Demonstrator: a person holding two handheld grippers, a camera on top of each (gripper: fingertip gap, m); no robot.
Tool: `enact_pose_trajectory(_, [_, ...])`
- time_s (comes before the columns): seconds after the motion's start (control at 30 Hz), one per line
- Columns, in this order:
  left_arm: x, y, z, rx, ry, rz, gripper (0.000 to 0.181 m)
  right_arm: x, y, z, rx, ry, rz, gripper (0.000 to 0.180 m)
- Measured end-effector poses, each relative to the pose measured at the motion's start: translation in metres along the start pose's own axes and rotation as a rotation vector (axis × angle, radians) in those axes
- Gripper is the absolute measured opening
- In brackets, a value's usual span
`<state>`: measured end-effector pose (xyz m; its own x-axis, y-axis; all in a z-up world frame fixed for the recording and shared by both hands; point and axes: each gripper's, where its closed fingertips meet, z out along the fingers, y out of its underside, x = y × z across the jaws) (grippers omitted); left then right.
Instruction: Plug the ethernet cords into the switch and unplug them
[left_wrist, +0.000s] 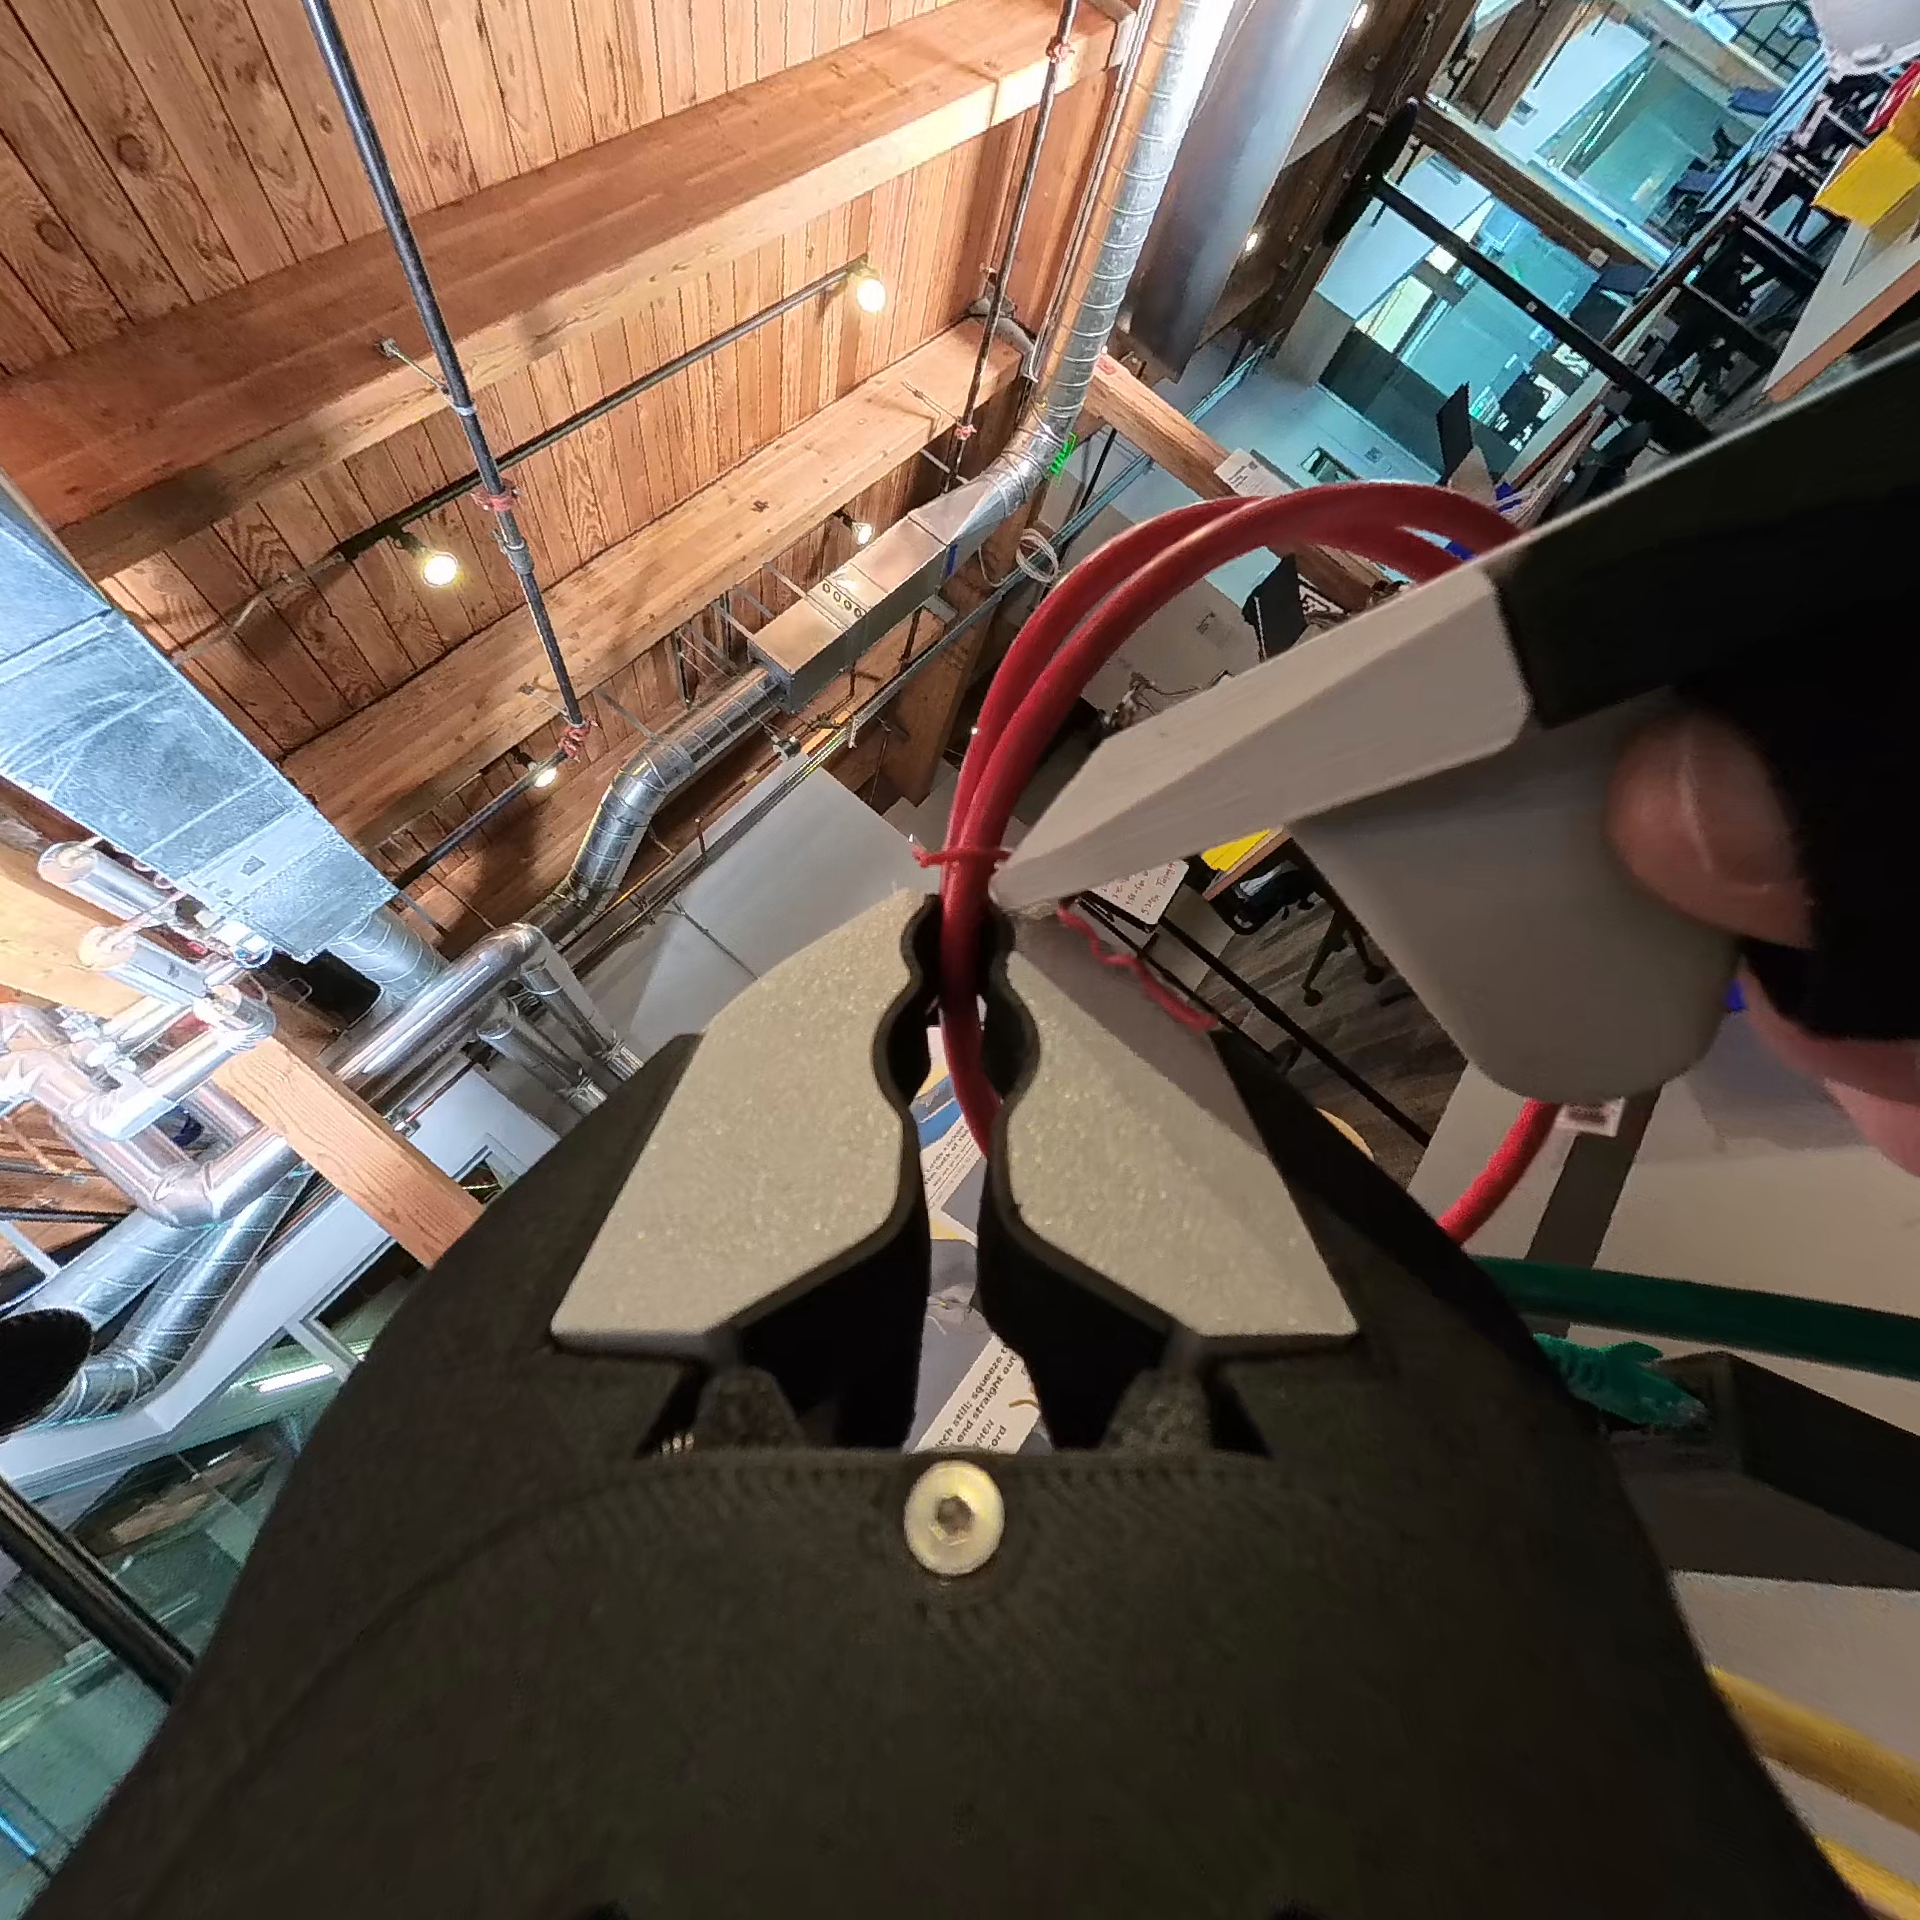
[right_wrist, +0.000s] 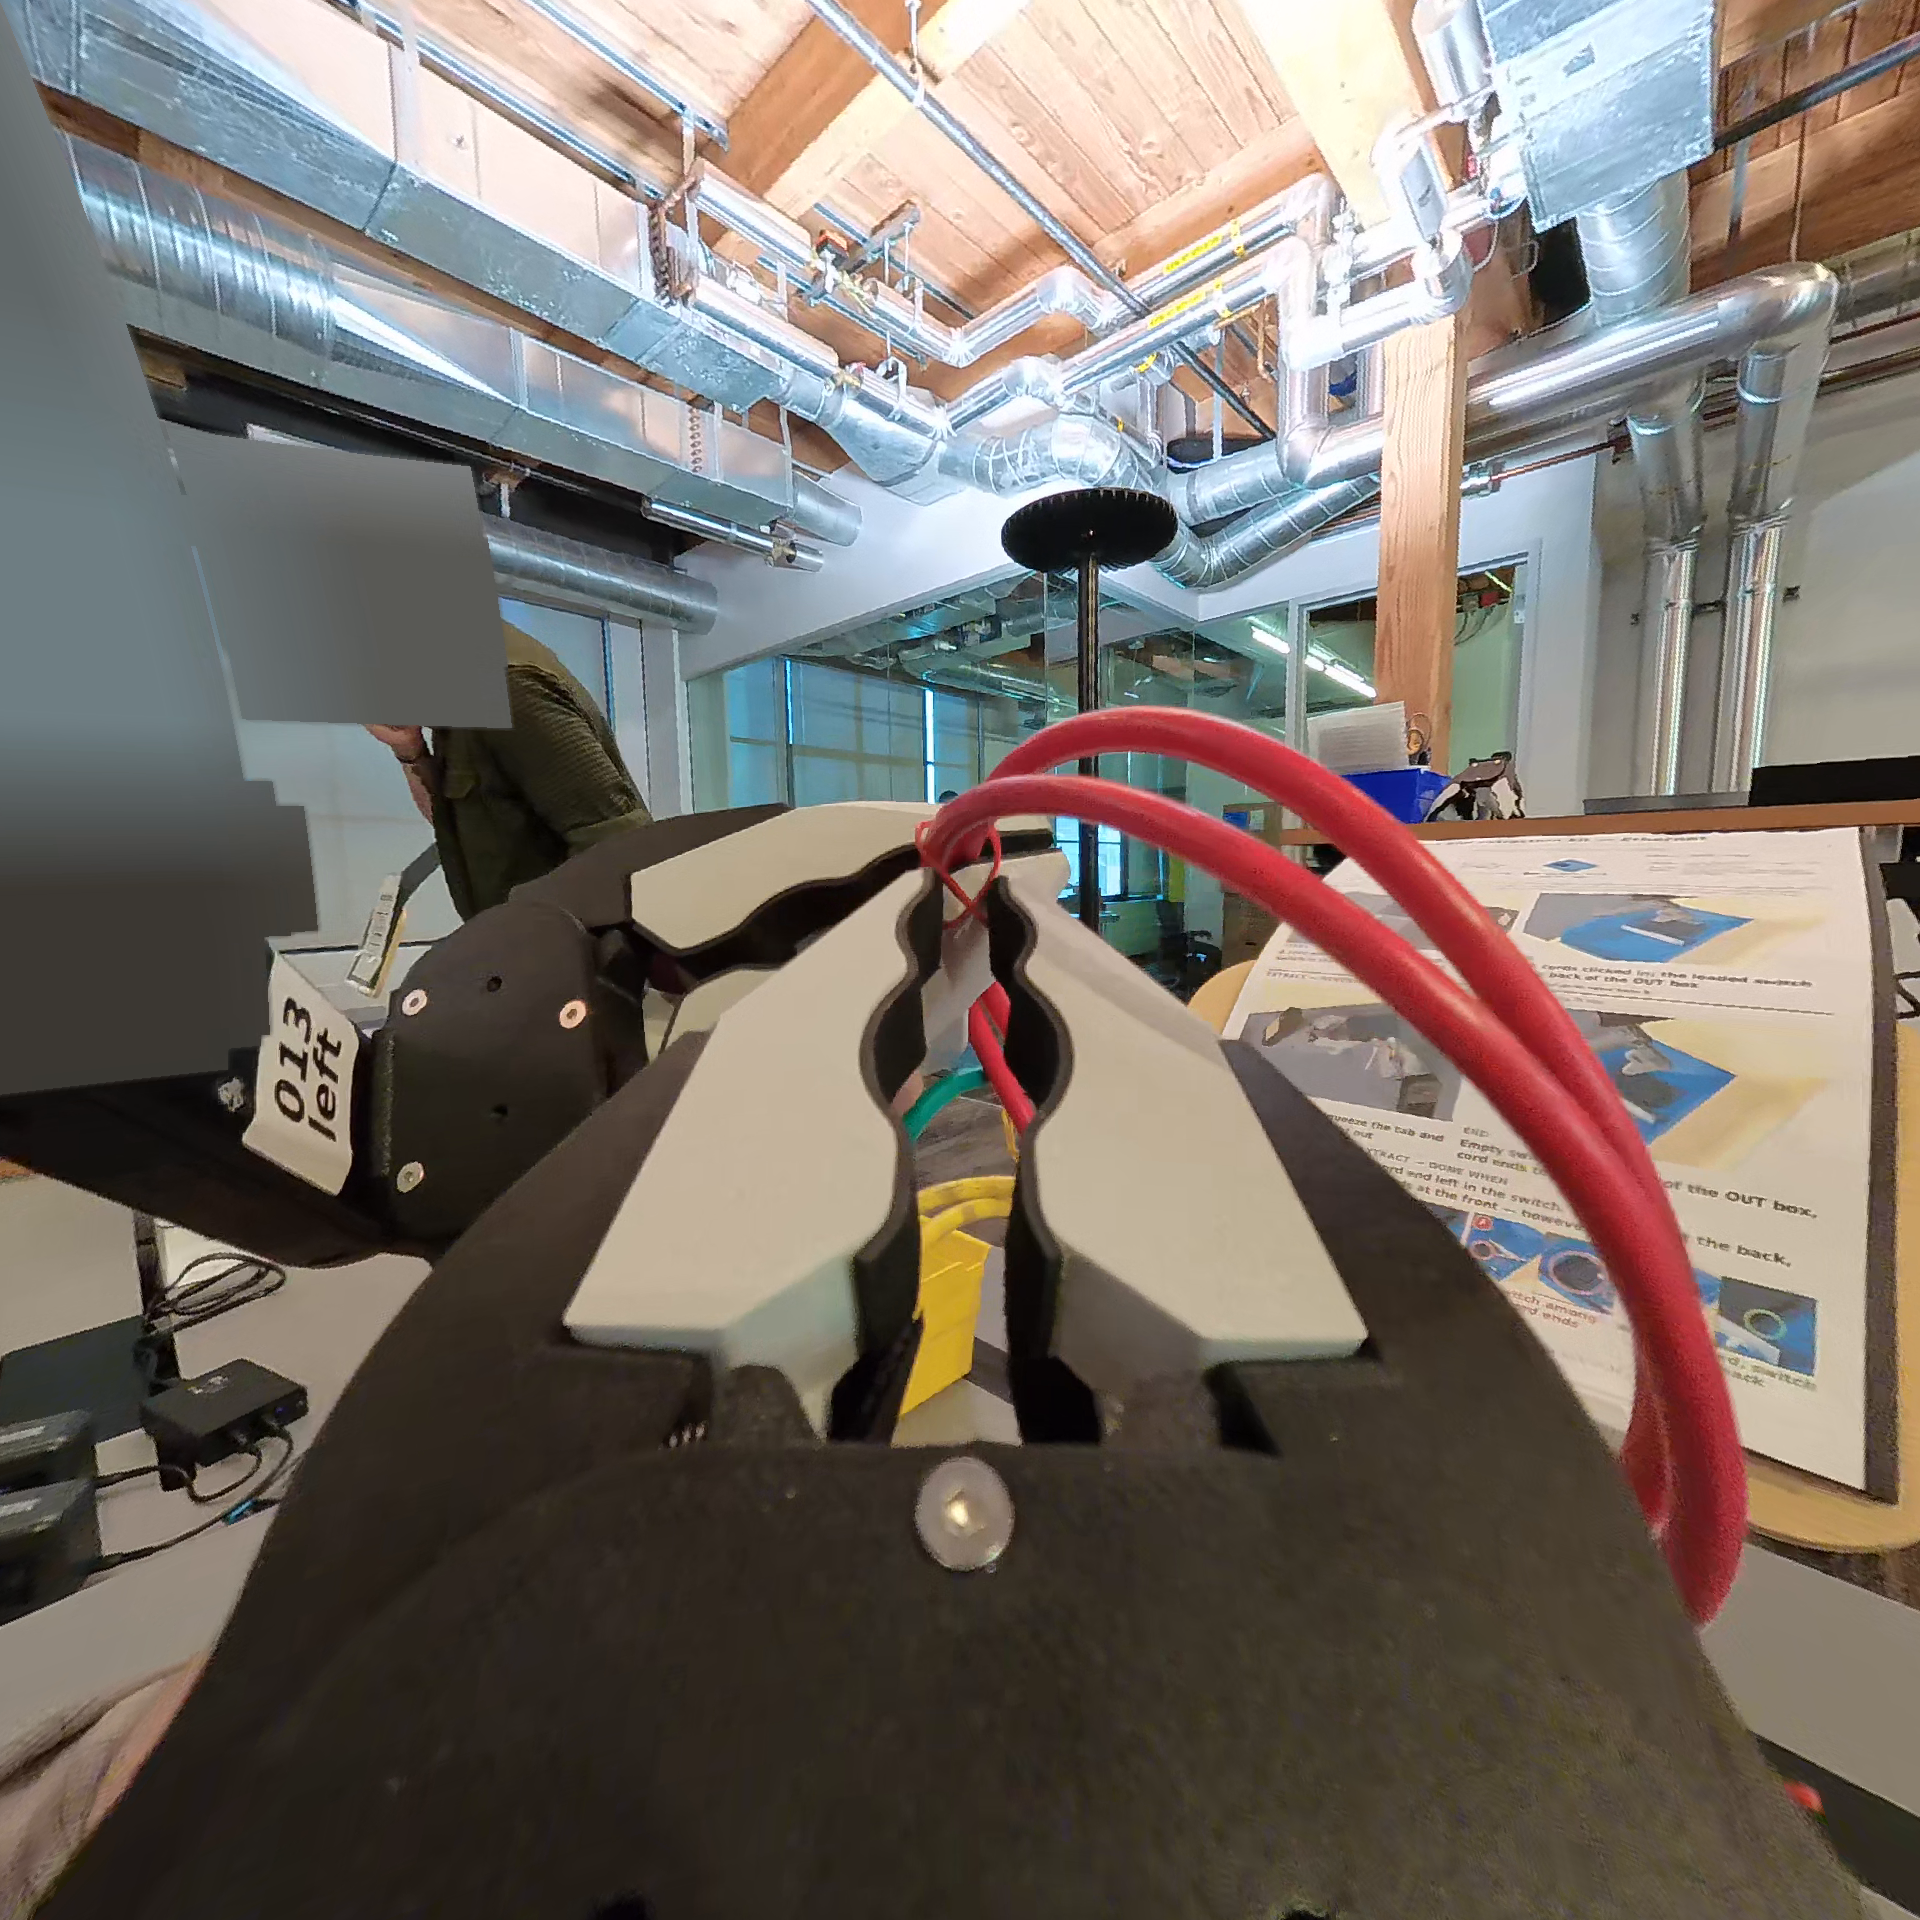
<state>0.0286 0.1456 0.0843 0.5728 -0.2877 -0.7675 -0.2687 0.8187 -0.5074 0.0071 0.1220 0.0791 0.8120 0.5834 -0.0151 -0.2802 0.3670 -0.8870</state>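
Observation:
My left gripper points up toward the ceiling and is shut on two strands of a coiled red ethernet cord. A thin red twist tie binds the coil just above the fingertips. My right gripper is closed on this twist tie, its tips meeting the left gripper from the side. In the left wrist view the right gripper comes in from the right, held by a gloved hand. The red cord loops up and right. No switch shows clearly.
A green cord and a yellow cord lie low right; both also show between the right fingers, green above yellow. A printed instruction sheet stands right. A person stands left. Black devices lie lower left. The grippers are tip to tip, or close to it.

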Motion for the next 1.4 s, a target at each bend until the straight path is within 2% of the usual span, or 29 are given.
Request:
enact_pose_trajectory(0.13, [-0.001, 0.001, 0.0, -0.004, -0.002, 0.0, 0.005, 0.001, 0.001, -0.001, -0.008, 0.005, -0.017, 0.0])
enact_pose_trajectory(0.37, [0.0, 0.003, 0.0, -0.019, 0.013, 0.001, 0.006, 0.002, 0.003, 0.0, -0.058, 0.015, -0.098, 0.0])
enact_pose_trajectory(0.67, [0.006, 0.007, -0.002, -0.086, 0.115, -0.036, 0.005, 0.007, 0.008, -0.002, -0.264, 0.095, -0.651, 0.0])
enact_pose_trajectory(1.1, [0.016, 0.007, -0.007, -0.151, 0.238, -0.108, 0.005, 0.009, 0.009, -0.008, -0.432, 0.086, -1.195, 0.0])
enact_pose_trajectory(1.4, [0.026, 0.015, -0.008, -0.237, 0.327, -0.227, 0.004, 0.014, 0.017, -0.012, -0.563, 0.002, -1.582, 0.0])
